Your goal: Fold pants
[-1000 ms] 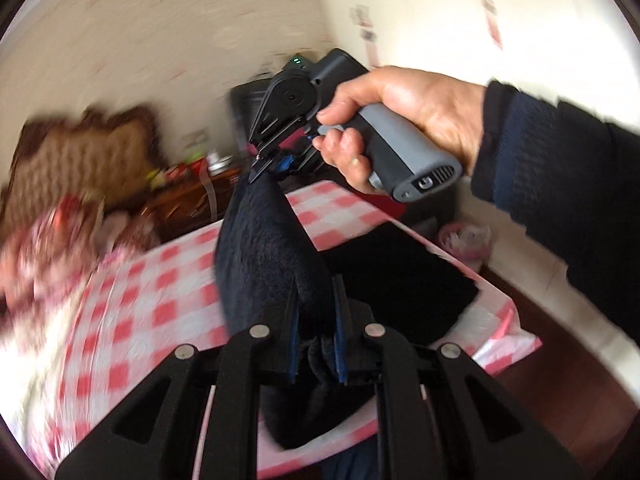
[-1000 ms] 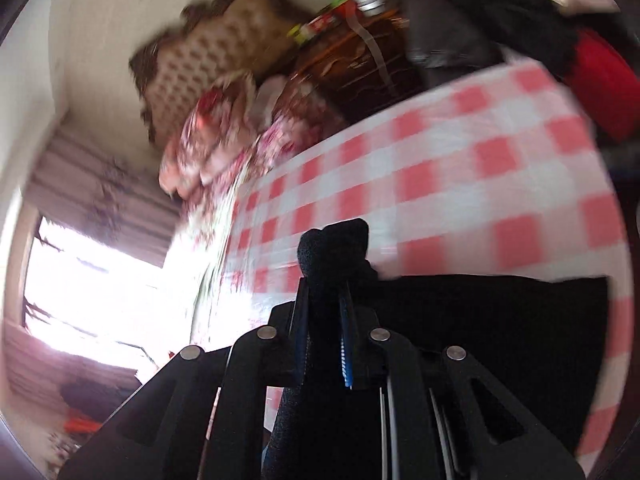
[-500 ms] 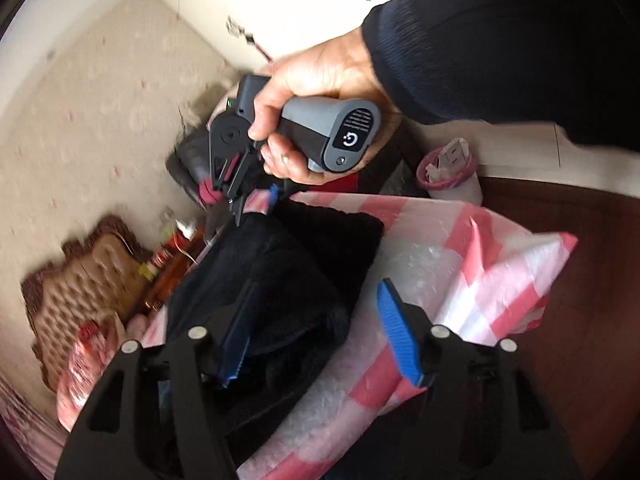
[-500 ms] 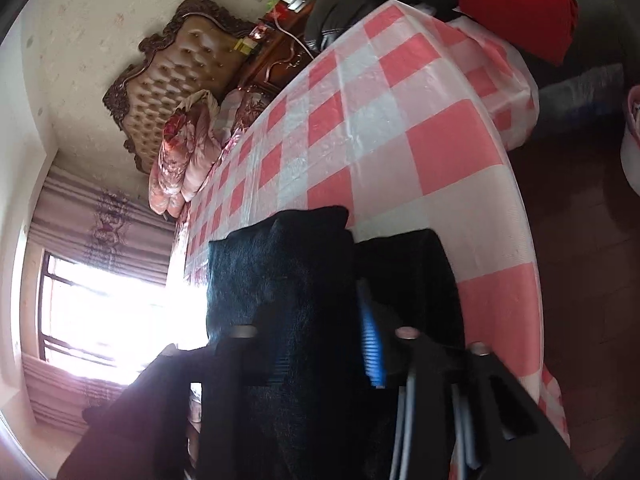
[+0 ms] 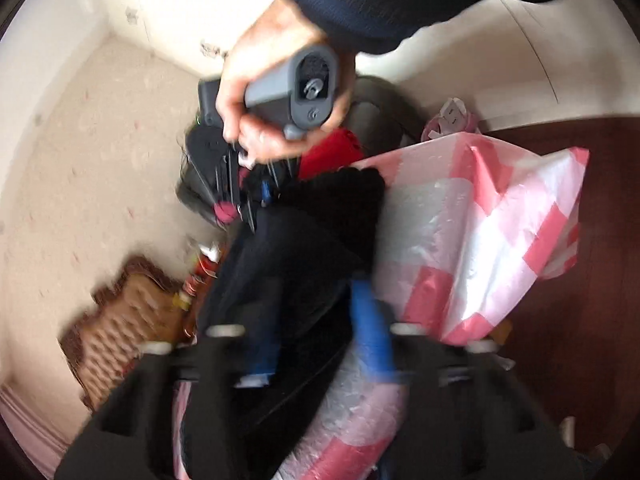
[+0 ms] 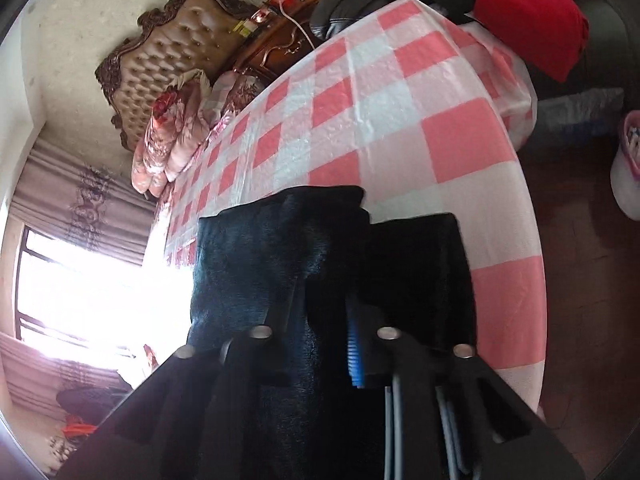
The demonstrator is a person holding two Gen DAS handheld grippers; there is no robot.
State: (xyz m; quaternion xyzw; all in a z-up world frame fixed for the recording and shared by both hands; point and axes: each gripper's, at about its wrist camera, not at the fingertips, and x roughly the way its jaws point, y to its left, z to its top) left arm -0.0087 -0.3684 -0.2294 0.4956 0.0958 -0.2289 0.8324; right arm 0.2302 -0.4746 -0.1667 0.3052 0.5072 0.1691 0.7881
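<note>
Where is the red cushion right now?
In the right wrist view the red cushion sits at the upper right, just past the far corner of the pink checked tablecloth, beside dark clothing; the left wrist view shows it only partly.

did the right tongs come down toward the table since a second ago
Yes. The right tongs, whose jaws have just been closing on the black pants, sank: the pants, held above the checked tablecloth a second ago, now lie on it.

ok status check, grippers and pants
Left gripper and right gripper just closing on black pants, folded on checked cloth. Nothing blocking.
</note>
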